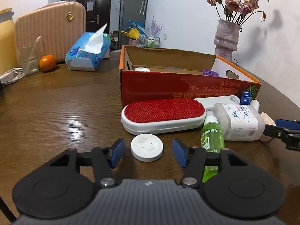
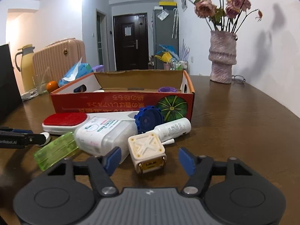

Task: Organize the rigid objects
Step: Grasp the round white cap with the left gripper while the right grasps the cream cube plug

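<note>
On the brown table, a white round disc (image 1: 146,147) lies between the blue pads of my left gripper (image 1: 148,153); the pads stand open and apart from it. A cream cube-shaped plug (image 2: 147,153) sits between the pads of my right gripper (image 2: 150,161), also open and not touching. Behind them lie a red-topped lint brush (image 1: 163,115), a green bottle (image 1: 211,136), a translucent white bottle (image 2: 105,135), a blue toothed cap (image 2: 148,120) and a small white bottle (image 2: 174,127). The red cardboard box (image 1: 187,86) stands open behind, holding a purple ring (image 2: 166,89) and a white lid (image 1: 142,69).
A vase of dried roses (image 2: 222,60) stands at the back right of the table. At the back left are a blue tissue pack (image 1: 88,54), an orange (image 1: 47,62), a glass (image 1: 31,60), a beige suitcase (image 1: 50,30) and a white cable (image 1: 11,76).
</note>
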